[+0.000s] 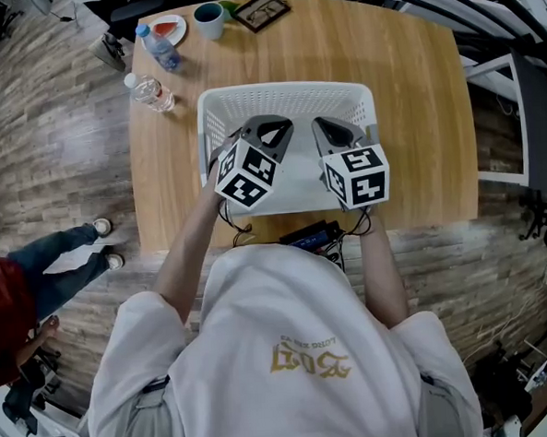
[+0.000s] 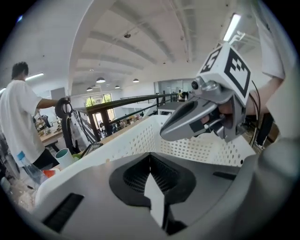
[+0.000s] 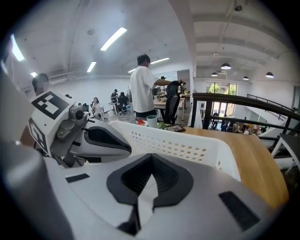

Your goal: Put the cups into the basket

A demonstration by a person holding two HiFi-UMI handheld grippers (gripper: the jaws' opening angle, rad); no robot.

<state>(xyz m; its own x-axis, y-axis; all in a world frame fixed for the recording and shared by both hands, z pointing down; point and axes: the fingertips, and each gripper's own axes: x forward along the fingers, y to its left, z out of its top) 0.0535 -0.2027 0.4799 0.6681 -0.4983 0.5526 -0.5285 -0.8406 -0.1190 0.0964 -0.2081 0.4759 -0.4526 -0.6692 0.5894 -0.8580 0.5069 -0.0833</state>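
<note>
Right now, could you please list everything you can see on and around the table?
table: one, light wood, fills the middle of the head view
basket: one, white and perforated, at the table's middle
cup: one, teal, at the far edge
plate: one, white with something red on it, left of the cup
water bottles: two, clear, near the far-left corner
frame: one, dark, lying flat to the right of the cup
black device: one, at the near edge
bystander: one, in blue jeans, on the floor to the left
left gripper: grey, over the basket, jaws shut
right gripper: grey, over the basket, jaws shut
</note>
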